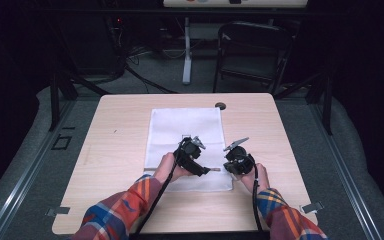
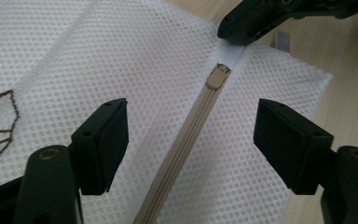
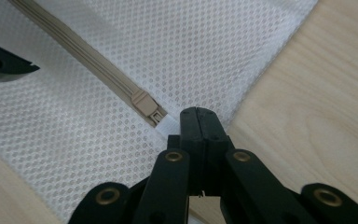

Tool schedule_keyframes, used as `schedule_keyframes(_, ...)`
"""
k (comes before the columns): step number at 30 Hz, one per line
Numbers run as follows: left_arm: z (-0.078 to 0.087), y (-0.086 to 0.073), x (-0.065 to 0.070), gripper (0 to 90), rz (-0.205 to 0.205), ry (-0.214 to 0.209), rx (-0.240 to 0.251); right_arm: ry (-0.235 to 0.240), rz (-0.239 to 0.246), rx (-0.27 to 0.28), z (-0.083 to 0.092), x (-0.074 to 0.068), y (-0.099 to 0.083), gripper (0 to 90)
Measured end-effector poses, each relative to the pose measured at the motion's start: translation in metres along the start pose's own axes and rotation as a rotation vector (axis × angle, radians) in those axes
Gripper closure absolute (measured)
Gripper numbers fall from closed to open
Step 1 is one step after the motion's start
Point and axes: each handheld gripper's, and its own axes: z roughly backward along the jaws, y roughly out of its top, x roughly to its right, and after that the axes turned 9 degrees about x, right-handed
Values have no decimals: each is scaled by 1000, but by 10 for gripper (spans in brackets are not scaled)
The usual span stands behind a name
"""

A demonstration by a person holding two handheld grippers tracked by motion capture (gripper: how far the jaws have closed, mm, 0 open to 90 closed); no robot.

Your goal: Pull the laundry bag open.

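A white mesh bag (image 1: 185, 132) lies flat on the wooden table (image 1: 115, 155). Its beige zipper (image 2: 186, 135) runs along the near edge, with the slider (image 2: 216, 79) (image 3: 144, 105) close to the end. My right gripper (image 3: 198, 123) (image 1: 226, 167) is shut on the white fabric tab (image 3: 167, 124) just past the slider. My left gripper (image 2: 193, 130) (image 1: 211, 170) stands open, low over the bag. Its two pads sit on either side of the zipper, a short way back from the slider, and do not touch it.
A dark round hole (image 1: 220, 105) sits in the table at the bag's far right corner. Bare wood shows left and right of the bag. A black folding chair (image 1: 252, 50) and a white stand (image 1: 186, 50) are on the floor beyond the table.
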Motion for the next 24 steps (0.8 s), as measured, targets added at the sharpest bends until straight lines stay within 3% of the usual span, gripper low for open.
schedule_keyframes(14, -23, 1, 8, 639, -47, -45, -8, 29, 47, 33, -5, -5, -4, 900)
schedule_keyframes(24, -33, 1, 11, 752, -70, -51, -19, 46, 56, 34, -6, -11, -3, 900)
